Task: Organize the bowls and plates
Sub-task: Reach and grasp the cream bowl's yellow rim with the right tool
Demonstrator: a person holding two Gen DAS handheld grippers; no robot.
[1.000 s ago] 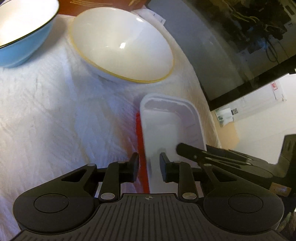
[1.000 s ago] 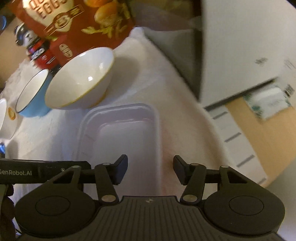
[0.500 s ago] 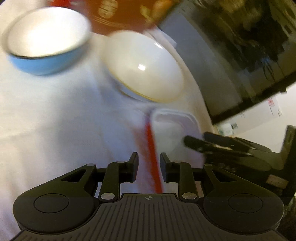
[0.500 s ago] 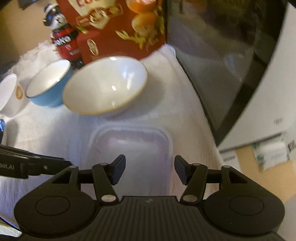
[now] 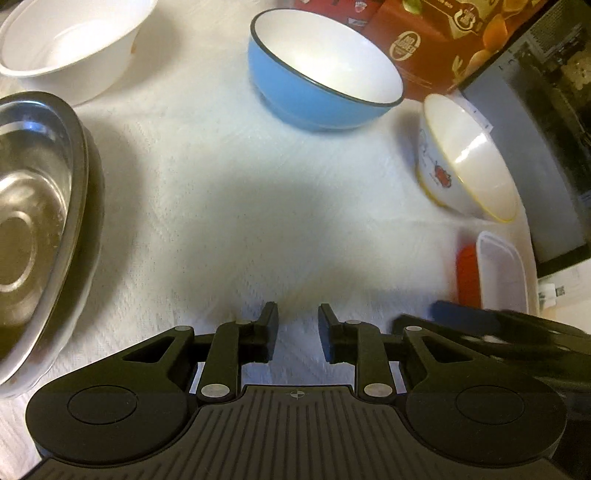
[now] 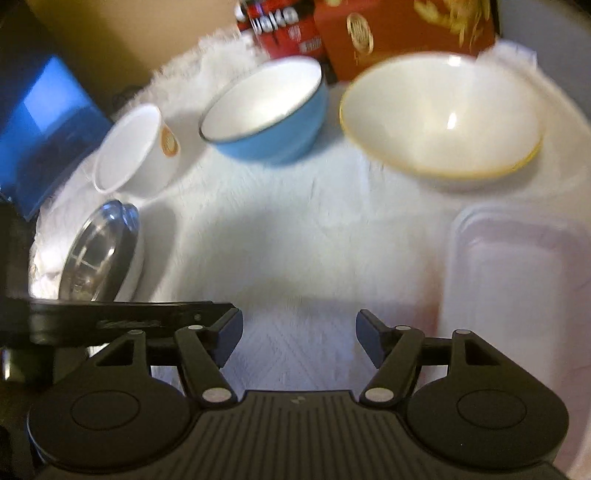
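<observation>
hovering low over the white cloth (image 5: pixel 229 229) on the tabletop, the left gripper (image 5: pixel 297 332) has its jaws a small way apart and holds nothing. the right gripper (image 6: pixel 299 334) has its jaws wide apart and it holds nothing too.

close on the left side sits a shiny metal bowl (image 5: pixel 33 229) inside a white dish. it looks hard and smooth, so it may slip. i think the thin rim is the best place to pinch it.

close on the right side lies a clear plastic box (image 6: pixel 517 295) with a red thing (image 5: pixel 467 273) just beside it. the box looks light and a bit bendy. its lip would be a good place to hold.

farther off are three more bowls, well apart from each other. the yellow rim bowl (image 6: pixel 443 118) looks like hard china, so it could chip or break if it bumps. it has a small red picture on its side, too small to read. the blue bowl (image 5: pixel 317 74) has a dark rim and a smooth white inside. it looks heavy and slippery, so a hold on the rim, one jaw inside and one outside, seems best. the white bowl (image 6: pixel 136 151) has a round orange mark on it, but the words are too blurry to read.

at the very back stand a red box (image 5: pixel 436 44) with a round gold badge and a red pack (image 6: pixel 280 26) with white letters. i cannot read either for sure.
</observation>
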